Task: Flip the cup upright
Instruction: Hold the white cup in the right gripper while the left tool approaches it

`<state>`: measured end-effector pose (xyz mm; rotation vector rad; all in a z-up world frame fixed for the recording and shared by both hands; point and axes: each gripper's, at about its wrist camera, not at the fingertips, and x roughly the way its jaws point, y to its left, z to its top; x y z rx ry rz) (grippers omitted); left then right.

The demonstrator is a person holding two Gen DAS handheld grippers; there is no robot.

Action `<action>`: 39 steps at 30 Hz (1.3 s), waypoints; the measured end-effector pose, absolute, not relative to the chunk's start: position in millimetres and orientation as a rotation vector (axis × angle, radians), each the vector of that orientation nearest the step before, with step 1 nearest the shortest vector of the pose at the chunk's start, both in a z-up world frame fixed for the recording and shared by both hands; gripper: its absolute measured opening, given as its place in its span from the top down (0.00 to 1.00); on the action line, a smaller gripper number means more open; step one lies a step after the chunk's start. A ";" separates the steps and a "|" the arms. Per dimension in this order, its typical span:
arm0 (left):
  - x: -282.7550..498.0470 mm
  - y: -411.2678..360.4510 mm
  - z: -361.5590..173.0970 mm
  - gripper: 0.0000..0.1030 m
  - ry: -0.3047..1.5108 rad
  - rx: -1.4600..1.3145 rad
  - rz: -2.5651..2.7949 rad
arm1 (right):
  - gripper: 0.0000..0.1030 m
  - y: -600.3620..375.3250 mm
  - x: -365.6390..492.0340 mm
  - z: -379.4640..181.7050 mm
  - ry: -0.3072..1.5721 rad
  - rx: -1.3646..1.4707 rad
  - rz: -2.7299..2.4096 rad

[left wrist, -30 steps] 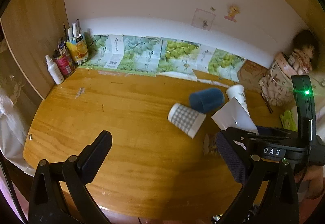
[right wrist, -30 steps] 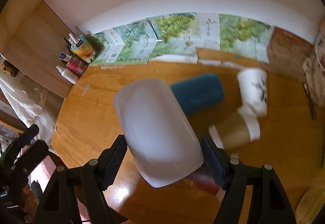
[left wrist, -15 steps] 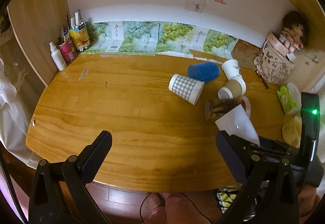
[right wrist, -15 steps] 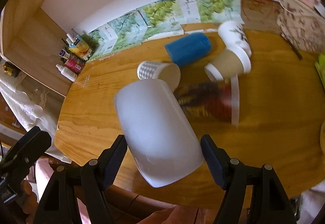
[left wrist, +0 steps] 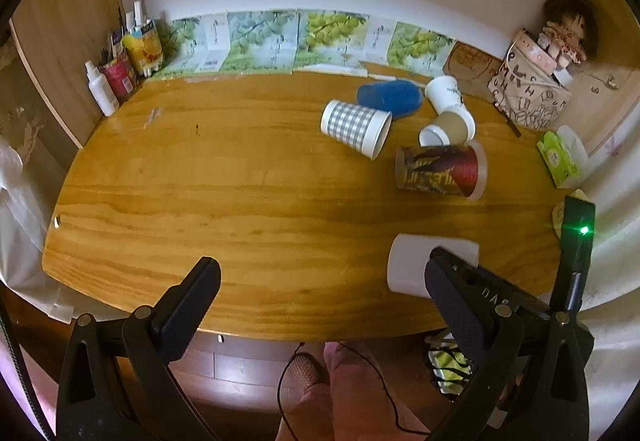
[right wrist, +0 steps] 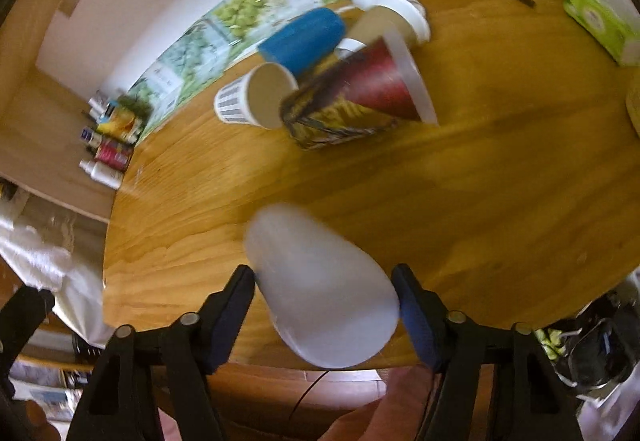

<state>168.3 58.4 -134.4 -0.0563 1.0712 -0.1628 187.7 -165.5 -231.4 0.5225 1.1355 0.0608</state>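
Observation:
A plain white cup [right wrist: 320,289] sits between the fingers of my right gripper [right wrist: 326,305], which is shut on it near the table's front edge. In the left wrist view the same cup [left wrist: 416,261] stands on the wood at the front right, partly behind my left gripper's right finger. My left gripper [left wrist: 320,293] is open and empty, held over the table's front edge. Whether the white cup's mouth faces up or down cannot be told.
Several cups lie on their sides at the back right: a checked one [left wrist: 356,127], a blue one [left wrist: 390,97], a white printed one [left wrist: 444,93], a tan one [left wrist: 450,125] and a red patterned one [left wrist: 440,171]. Bottles [left wrist: 120,69] stand back left; a bag with doll [left wrist: 536,85] back right.
My right gripper has carried the white cup back and down to the table's front right. The left wrist view has pulled back and now shows the whole table.

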 end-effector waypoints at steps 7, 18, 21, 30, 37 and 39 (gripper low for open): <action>170.1 56.3 -149.2 0.01 1.128 -0.073 -0.182 | 0.35 -169.2 185.3 -230.0 1.069 0.519 0.027; 180.0 29.8 -180.7 0.01 1.264 -0.137 -0.236 | 0.35 -192.1 190.9 -237.9 1.081 0.576 0.064; 180.3 25.7 -191.8 0.01 1.322 -0.221 -0.244 | 0.33 -199.1 194.2 -240.2 1.100 0.564 0.077; 170.4 18.9 -220.9 0.01 1.444 -0.457 -0.199 | 0.33 -225.5 204.0 -253.1 1.182 0.620 0.150; 164.1 13.1 -234.8 0.01 1.455 -0.610 -0.175 | 0.30 -238.8 212.3 -247.8 1.191 0.595 0.216; 161.9 12.3 -240.1 0.01 1.454 -0.685 -0.179 | 0.30 -241.7 213.8 -246.8 1.192 0.580 0.227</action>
